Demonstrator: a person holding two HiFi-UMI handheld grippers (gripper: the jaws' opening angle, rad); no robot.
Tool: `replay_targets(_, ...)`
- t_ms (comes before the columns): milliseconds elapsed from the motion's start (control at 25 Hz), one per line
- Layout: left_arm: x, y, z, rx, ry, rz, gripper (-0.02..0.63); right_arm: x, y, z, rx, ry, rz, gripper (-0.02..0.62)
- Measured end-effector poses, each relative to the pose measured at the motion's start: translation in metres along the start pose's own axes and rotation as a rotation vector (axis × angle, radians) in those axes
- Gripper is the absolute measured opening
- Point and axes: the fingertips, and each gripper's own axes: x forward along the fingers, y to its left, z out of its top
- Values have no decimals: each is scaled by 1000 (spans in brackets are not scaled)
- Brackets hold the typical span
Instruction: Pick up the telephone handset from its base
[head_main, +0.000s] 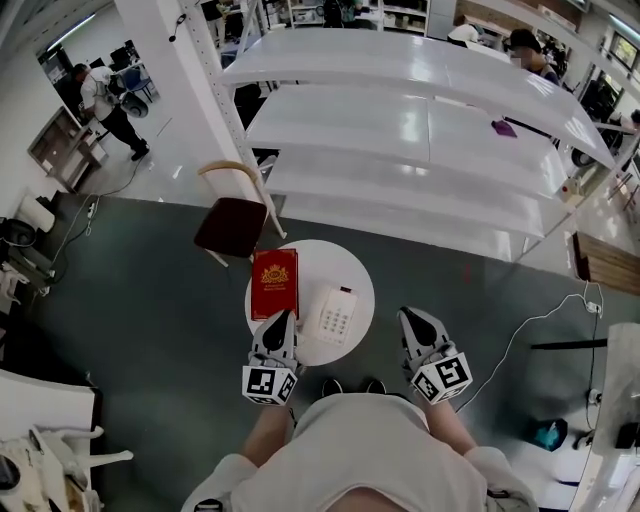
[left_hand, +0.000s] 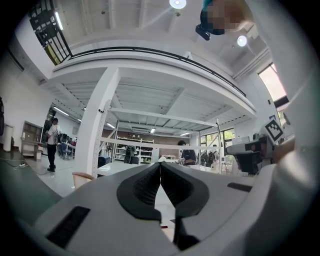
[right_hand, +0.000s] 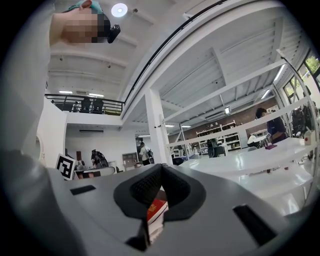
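Head view, telephone: A white telephone (head_main: 337, 315) lay on the small round tabletop (head_main: 318, 260), just beside a red book (head_main: 275, 283) on its left. At that size I could not tell the handset from its base.
Head view, grippers: My left gripper (head_main: 279, 320) pointed over the tabletop's near edge, below the book. My right gripper (head_main: 412, 316) hung off the tabletop's right side, apart from the telephone.
Left gripper view: My left gripper (left_hand: 160, 166) had its jaws pressed together with nothing between them.
Right gripper view: My right gripper (right_hand: 161, 169) had its tips meeting, empty. The red book (right_hand: 156, 210) showed beyond, through the gap below the tips.
Handling, my guess: The handset was probably light, rigid, smooth plastic, so a little slippery.
Hold, my guess: I needed the jaws opened first, then closed across the handset's narrow middle.
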Motion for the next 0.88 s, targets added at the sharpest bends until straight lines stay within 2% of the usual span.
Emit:
replay_targets(440,15,-8,-27,-10,83,-58,21,-7,-9,-7,32,29,-54,8)
replay_targets(880,28,-7,-94,-21,240,-101,21,3,-14,-16,12,71,-86,9)
